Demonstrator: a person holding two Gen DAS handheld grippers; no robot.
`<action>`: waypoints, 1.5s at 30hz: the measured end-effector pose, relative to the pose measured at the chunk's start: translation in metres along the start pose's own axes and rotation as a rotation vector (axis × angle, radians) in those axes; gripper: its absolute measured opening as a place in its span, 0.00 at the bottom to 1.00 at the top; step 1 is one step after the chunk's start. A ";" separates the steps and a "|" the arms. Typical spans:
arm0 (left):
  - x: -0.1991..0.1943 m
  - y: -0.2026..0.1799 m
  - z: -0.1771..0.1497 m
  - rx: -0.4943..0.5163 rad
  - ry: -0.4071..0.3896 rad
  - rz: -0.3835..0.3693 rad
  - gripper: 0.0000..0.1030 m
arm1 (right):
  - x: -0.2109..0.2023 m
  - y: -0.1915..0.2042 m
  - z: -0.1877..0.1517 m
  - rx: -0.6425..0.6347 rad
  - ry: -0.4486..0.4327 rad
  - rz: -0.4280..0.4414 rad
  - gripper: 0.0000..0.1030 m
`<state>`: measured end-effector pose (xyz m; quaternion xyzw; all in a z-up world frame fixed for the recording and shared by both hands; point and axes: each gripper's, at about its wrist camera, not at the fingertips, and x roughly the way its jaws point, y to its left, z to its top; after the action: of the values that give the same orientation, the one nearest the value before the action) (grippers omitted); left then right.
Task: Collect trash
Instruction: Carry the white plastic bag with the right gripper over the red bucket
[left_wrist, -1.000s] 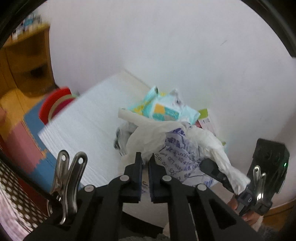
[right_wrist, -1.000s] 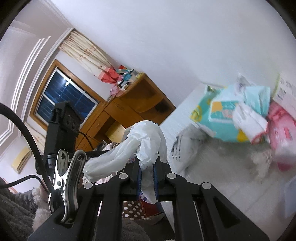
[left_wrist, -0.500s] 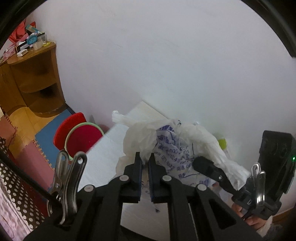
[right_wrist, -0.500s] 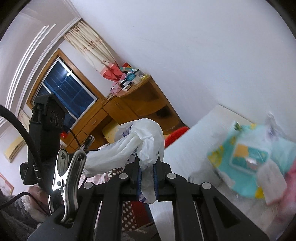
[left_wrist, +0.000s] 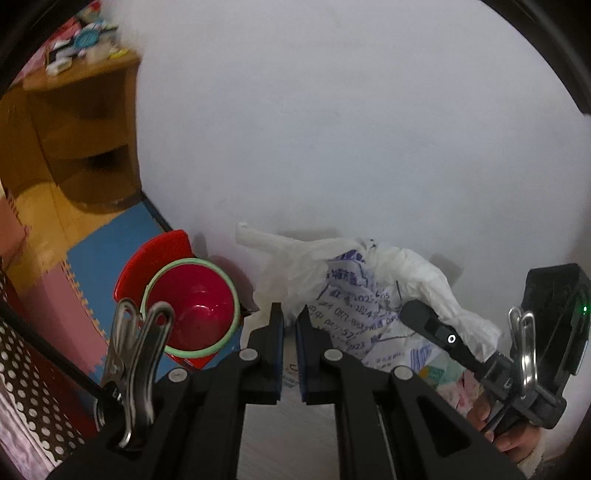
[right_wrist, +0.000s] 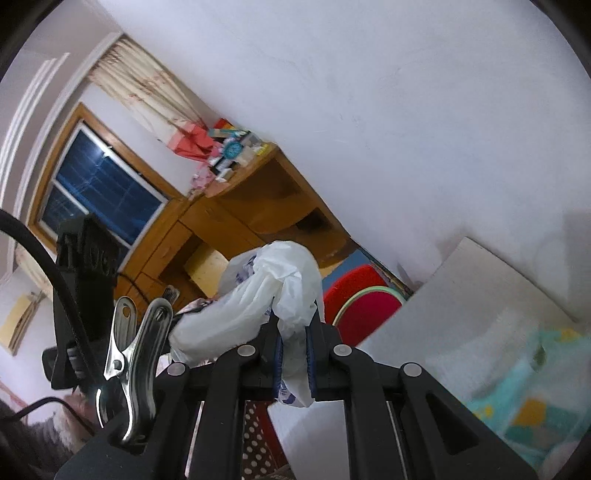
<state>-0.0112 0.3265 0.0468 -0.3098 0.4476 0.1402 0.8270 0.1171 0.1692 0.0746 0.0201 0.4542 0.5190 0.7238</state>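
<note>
Two holds: the right gripper (right_wrist: 293, 354) has its jaws closed on a twisted part of the white plastic bag (left_wrist: 354, 291); the left gripper (left_wrist: 290, 343) also has its jaws closed, with only a narrow slit between them, and whether a thin edge of the bag is pinched there I cannot tell.
Bag, place: in the air just to the right of the red bin (left_wrist: 192, 306), above the edge of the white surface (right_wrist: 461, 306).
Handling: it looks light, soft and thin, with blue print; the film is probably slippery and can tear, so I judge the gathered neck is the better place to hold.
Left wrist view only: the open mouth of the red bin with its green rim, and the printed side of the bag.
Right wrist view only: the film between the jaws, and blurred teal packets (right_wrist: 532, 391) on the surface, right of the bin.
</note>
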 end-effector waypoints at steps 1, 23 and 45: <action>0.002 0.007 0.002 -0.009 0.005 0.002 0.06 | 0.009 0.001 0.004 0.001 0.010 -0.002 0.11; 0.110 0.152 0.030 -0.246 0.257 0.042 0.06 | 0.227 0.022 0.047 -0.037 0.388 -0.160 0.11; 0.303 0.254 -0.048 -0.458 0.447 0.166 0.05 | 0.463 -0.090 -0.024 -0.135 0.884 -0.333 0.11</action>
<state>-0.0023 0.4773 -0.3213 -0.4733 0.5987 0.2326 0.6029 0.1893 0.4741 -0.2792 -0.3227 0.6812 0.3830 0.5340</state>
